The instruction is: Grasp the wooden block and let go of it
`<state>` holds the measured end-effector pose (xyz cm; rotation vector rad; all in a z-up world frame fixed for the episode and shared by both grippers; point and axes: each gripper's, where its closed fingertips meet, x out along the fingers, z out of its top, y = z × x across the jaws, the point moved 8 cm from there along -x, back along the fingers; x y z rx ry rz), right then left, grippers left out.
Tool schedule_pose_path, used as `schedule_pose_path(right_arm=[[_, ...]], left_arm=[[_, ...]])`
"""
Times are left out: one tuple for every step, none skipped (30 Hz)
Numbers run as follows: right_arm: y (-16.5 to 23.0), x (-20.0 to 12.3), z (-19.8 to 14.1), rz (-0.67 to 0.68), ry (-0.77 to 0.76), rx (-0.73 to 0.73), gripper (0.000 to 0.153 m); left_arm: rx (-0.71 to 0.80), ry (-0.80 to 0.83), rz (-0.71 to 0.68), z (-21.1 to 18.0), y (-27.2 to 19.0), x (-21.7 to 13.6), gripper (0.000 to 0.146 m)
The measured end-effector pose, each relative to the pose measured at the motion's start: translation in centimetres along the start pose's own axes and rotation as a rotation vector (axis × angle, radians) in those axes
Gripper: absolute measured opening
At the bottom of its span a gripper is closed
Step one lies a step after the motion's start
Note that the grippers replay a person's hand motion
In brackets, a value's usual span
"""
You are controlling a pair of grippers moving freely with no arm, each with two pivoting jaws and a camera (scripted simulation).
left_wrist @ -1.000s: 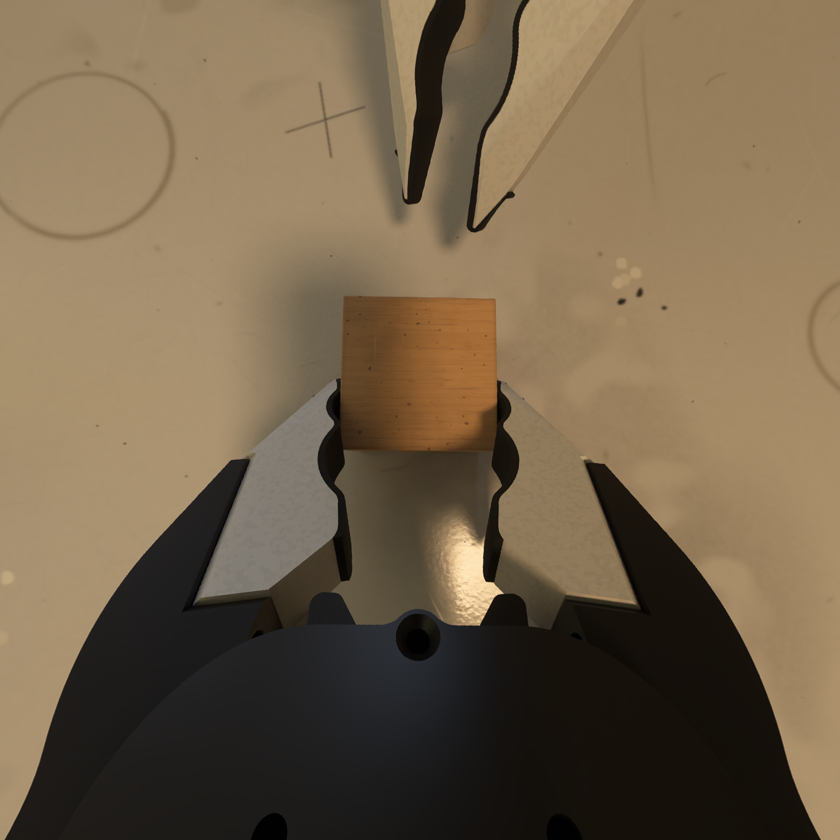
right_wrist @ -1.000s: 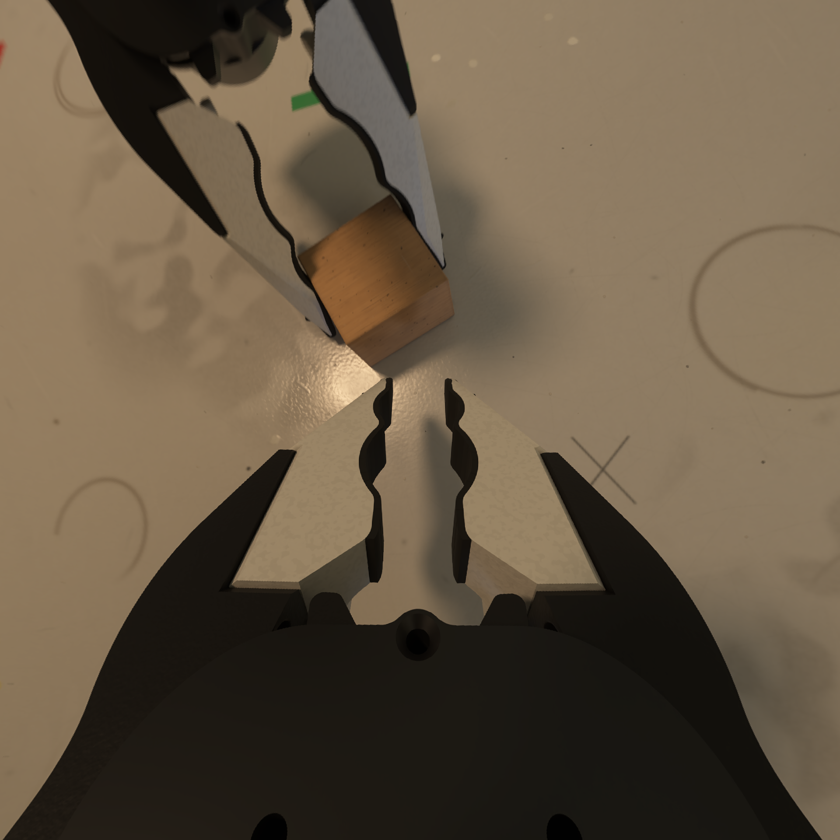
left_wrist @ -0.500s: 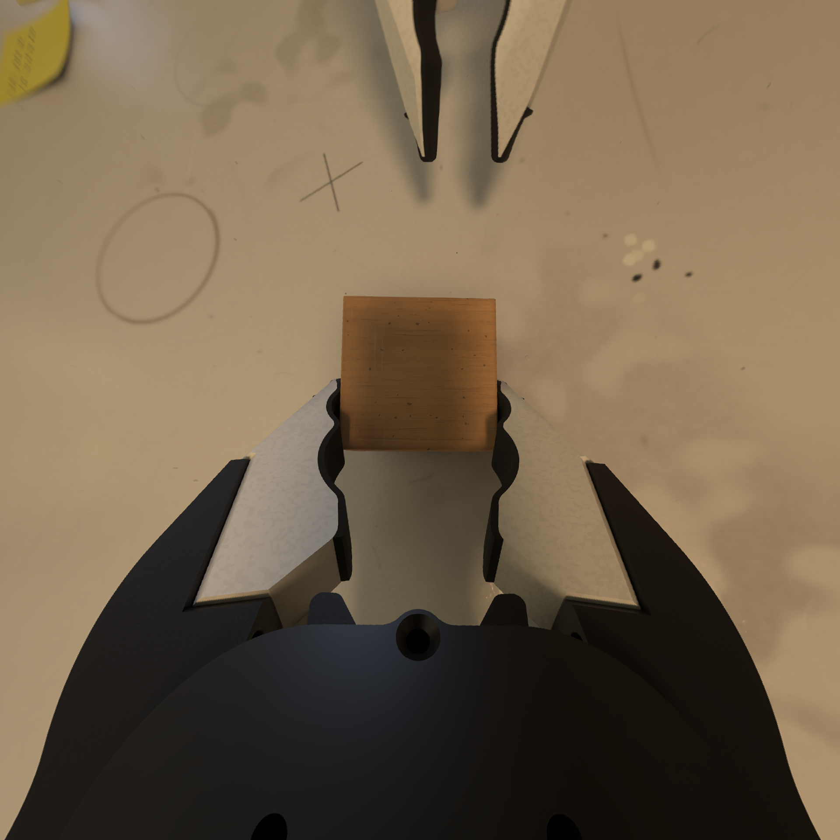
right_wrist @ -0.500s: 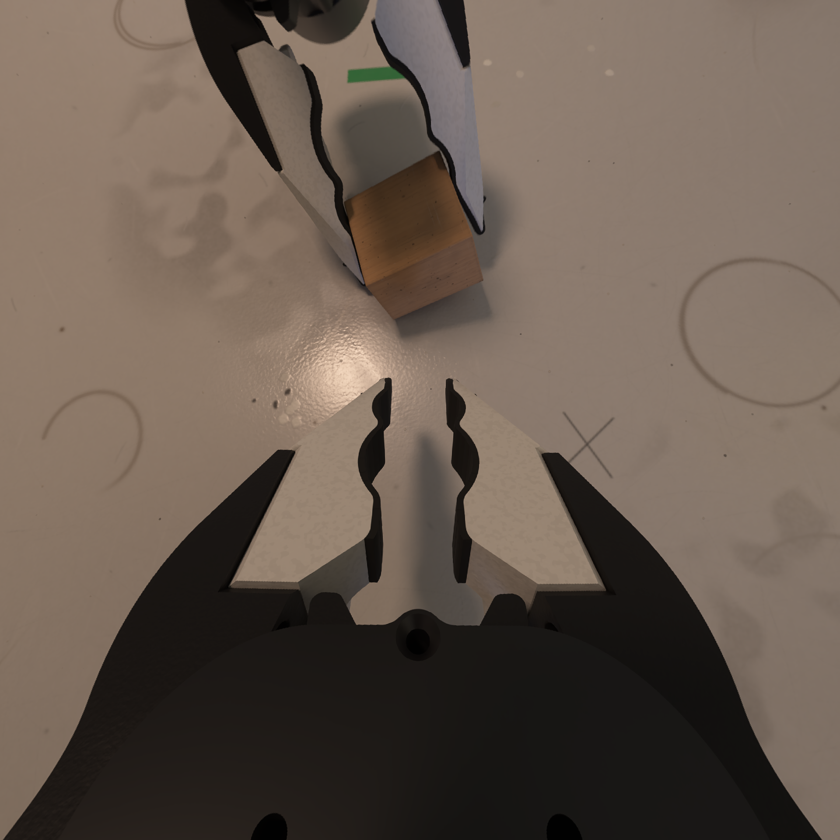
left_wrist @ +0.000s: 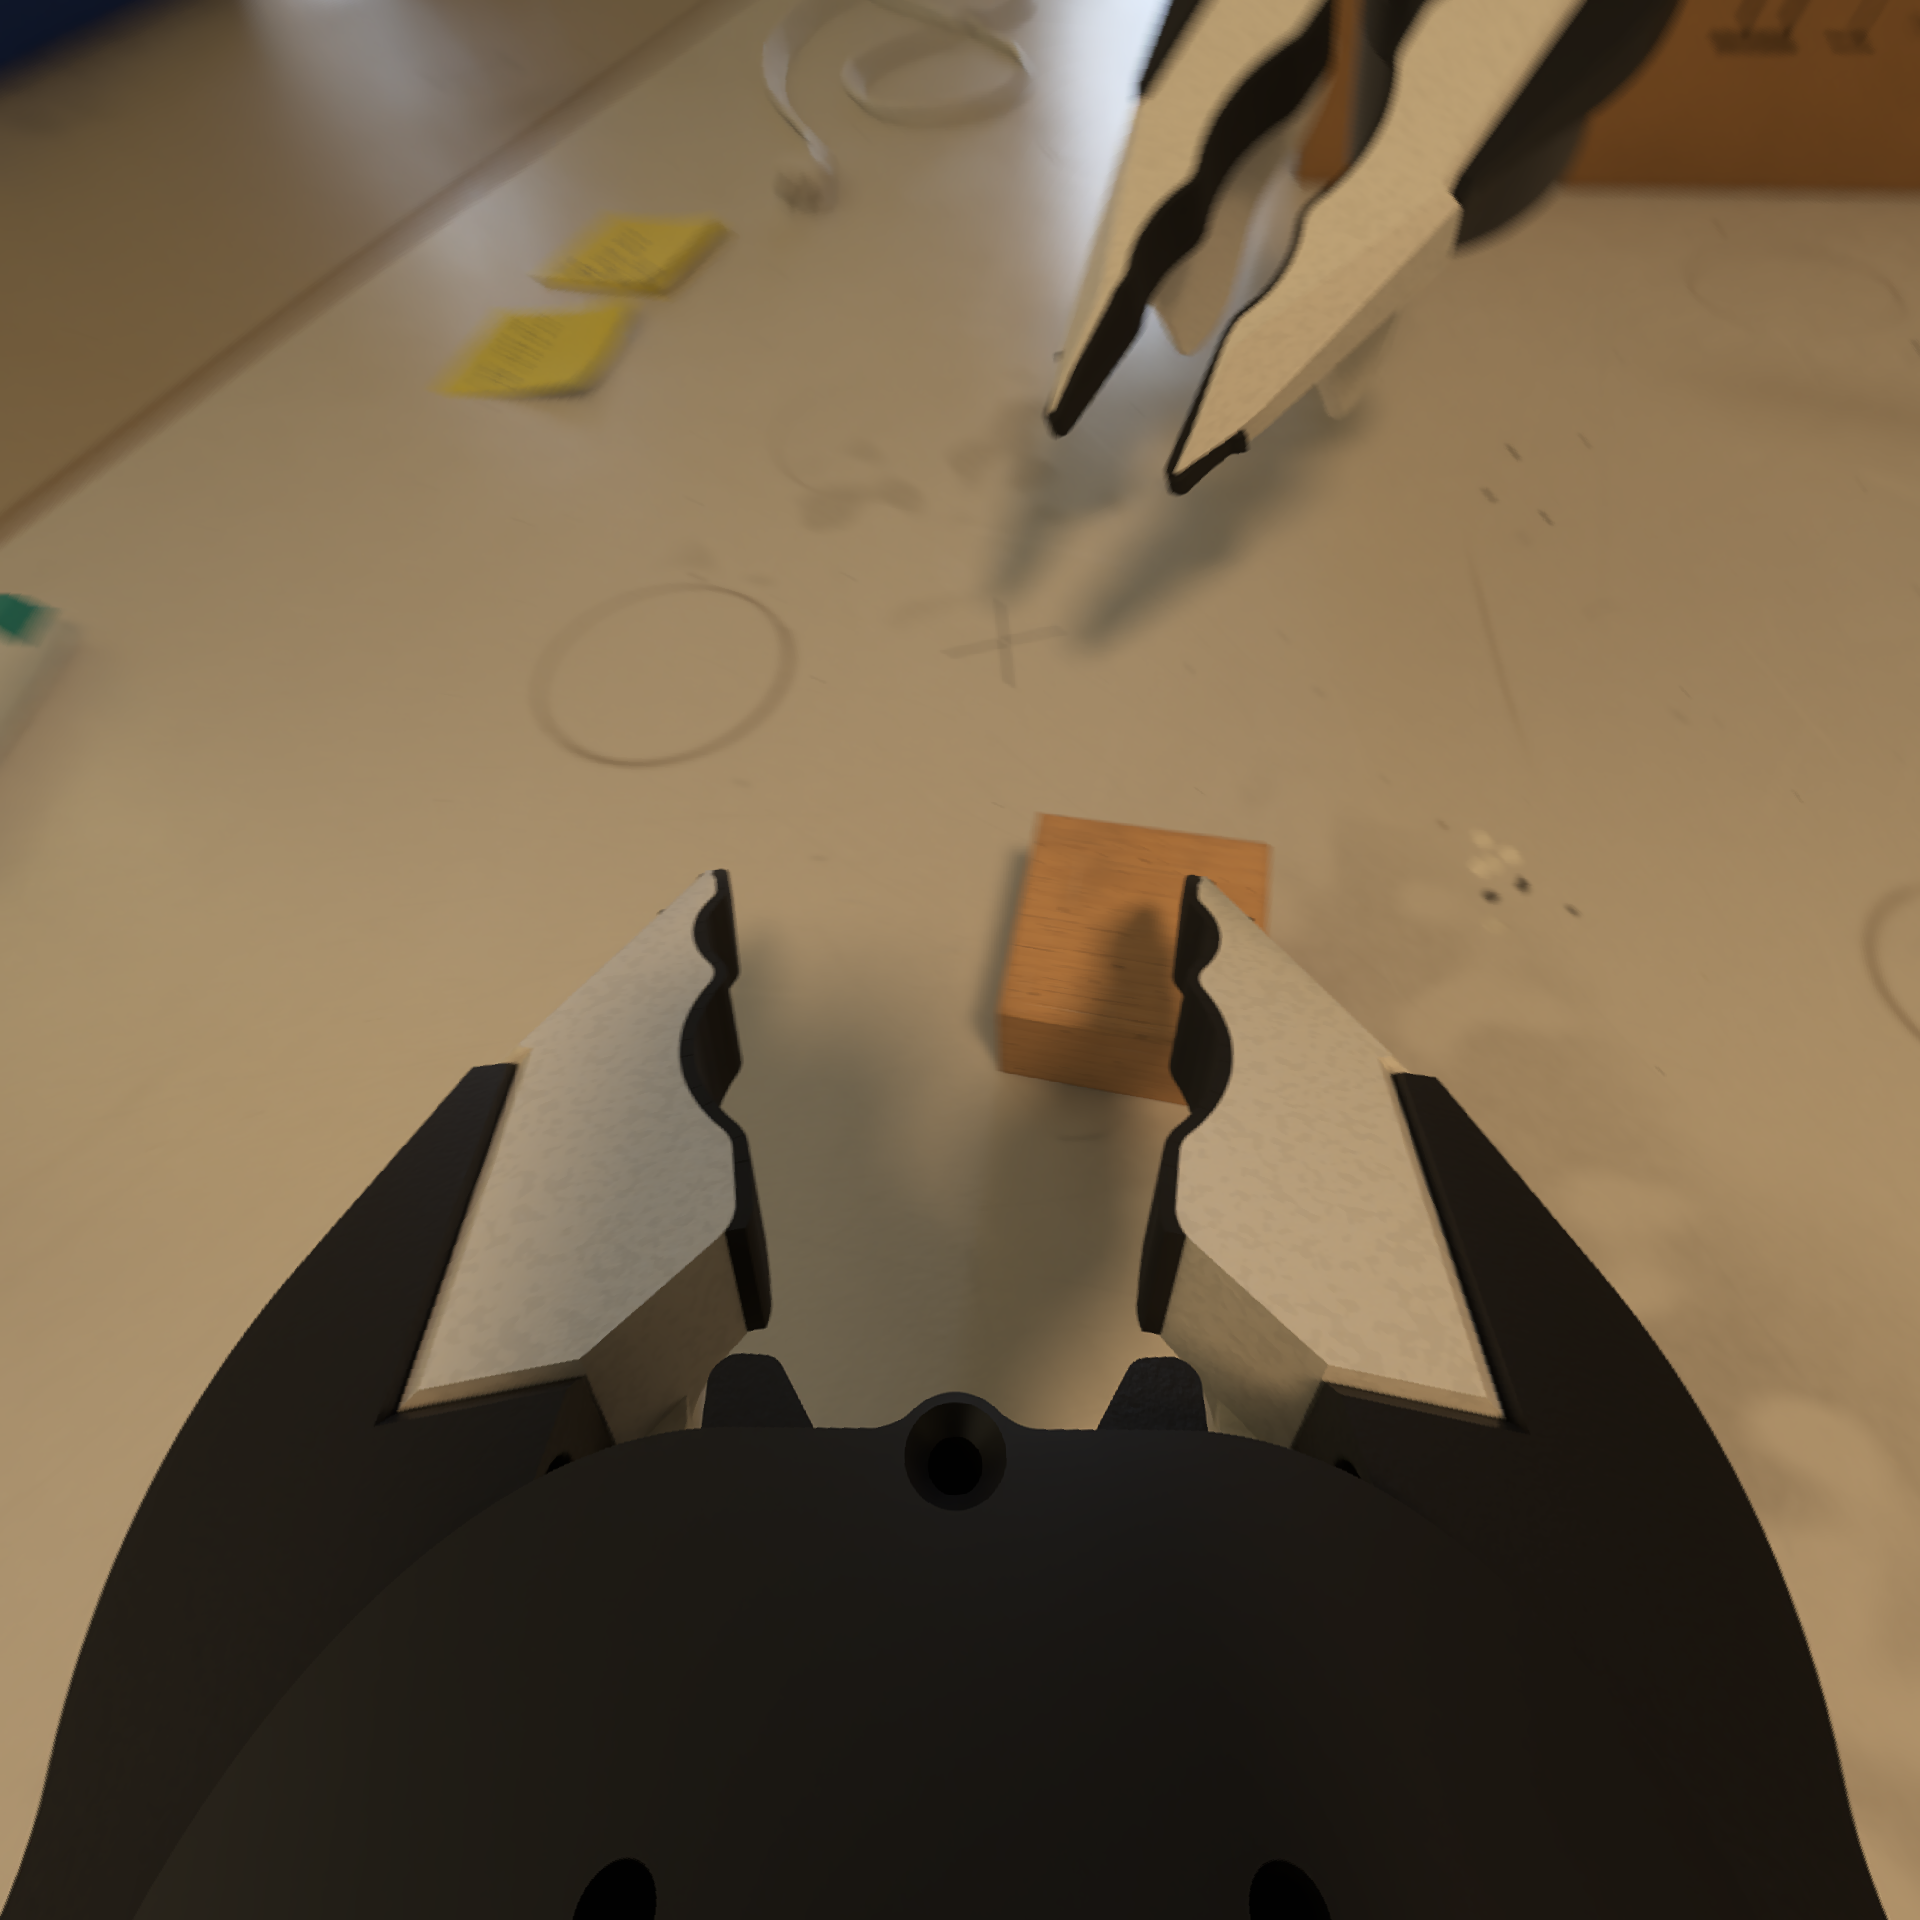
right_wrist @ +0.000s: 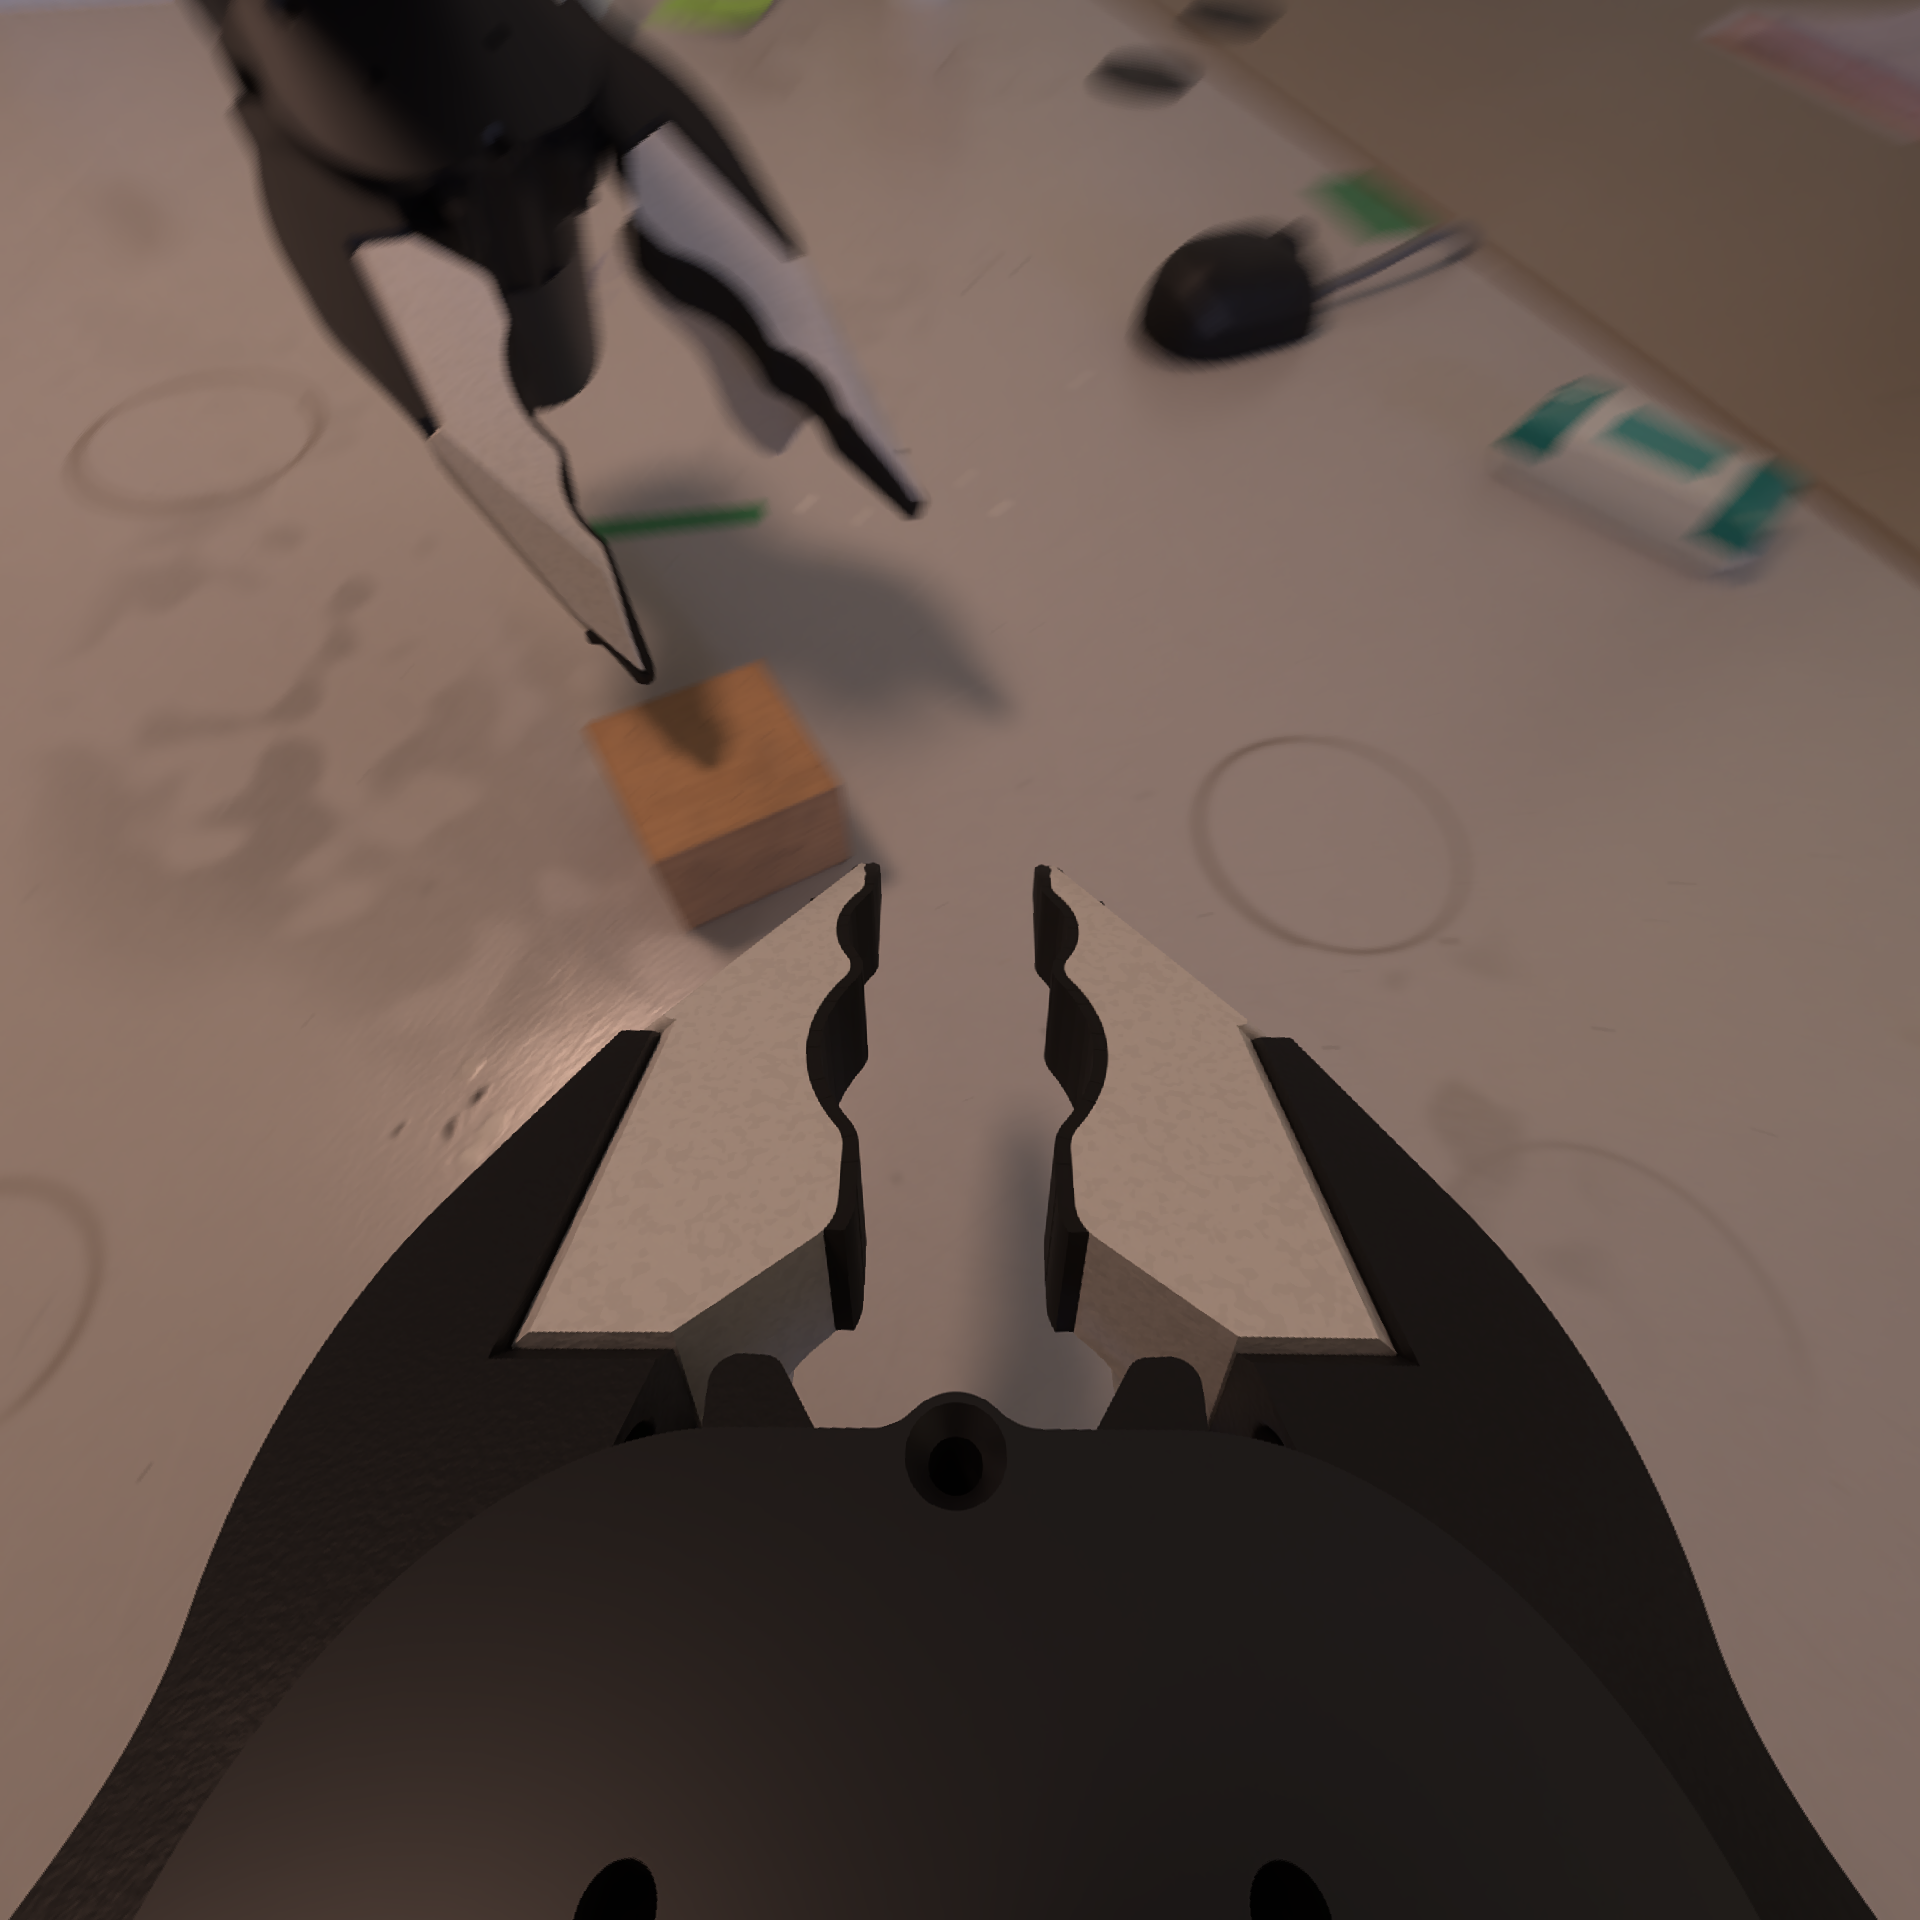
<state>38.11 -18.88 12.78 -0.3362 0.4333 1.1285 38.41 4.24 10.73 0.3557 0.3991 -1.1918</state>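
Observation:
The wooden block [left_wrist: 1101, 956] lies flat on the beige table, free of both grippers. My left gripper [left_wrist: 956, 881] is open and empty, lifted above and just behind the block; its right finger overlaps the block's right side in the left wrist view. In the right wrist view the block [right_wrist: 727, 800] sits just left of my right gripper [right_wrist: 956, 871], which has a narrow gap between its fingers and holds nothing. The left gripper [right_wrist: 777, 592] hangs over the block's far side there. The right gripper [left_wrist: 1120, 455] shows beyond the block in the left wrist view.
Two yellow notes [left_wrist: 634, 255] and a white cable [left_wrist: 914, 73] lie far left, near the table edge. A cardboard box [left_wrist: 1714, 104] stands at the back. A black mouse [right_wrist: 1226, 296], a teal-and-white packet [right_wrist: 1642, 473] and a green strip [right_wrist: 681, 523] lie farther off.
My left gripper has opened, let go of the block, and lifted and tilted away from it. The block now rests on the table. The right gripper has pulled back and risen slightly.

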Motion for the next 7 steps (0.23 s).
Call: schedule_pose_path(right_arm=[[-0.6, -0.6, 0.3, -0.059, -0.051, 0.017, 0.031], [-1.3, -1.3, 0.5, -0.117, -0.104, 0.036, 0.032], [-1.9, -2.0, 0.7, -0.171, -0.16, 0.06, 0.032], [-2.6, -2.7, 0.8, -0.223, -0.22, 0.09, 0.032], [-3.1, -3.5, 0.8, -0.266, -0.276, 0.121, 0.033], [-3.7, -4.2, 0.8, -0.303, -0.327, 0.153, 0.033], [-4.0, -4.8, 0.8, -0.334, -0.37, 0.181, 0.033]], left_arm=[[-0.014, -0.04, 0.047, 0.2, 0.6, -0.7, 0.078], [-0.028, -0.077, 0.096, 0.4, 1.2, -1.5, 0.069], [-0.041, -0.12, 0.138, 0.5, 1.8, -2.3, 0.059], [-0.055, -0.17, 0.179, 0.7, 2.3, -3.2, 0.048], [-0.071, -0.221, 0.22, 0.8, 2.8, -4.0, 0.037], [-0.09, -0.265, 0.258, 0.8, 3.3, -4.8, 0.028], [-0.11, -0.298, 0.298, 0.8, 3.7, -5.4, 0.021]])
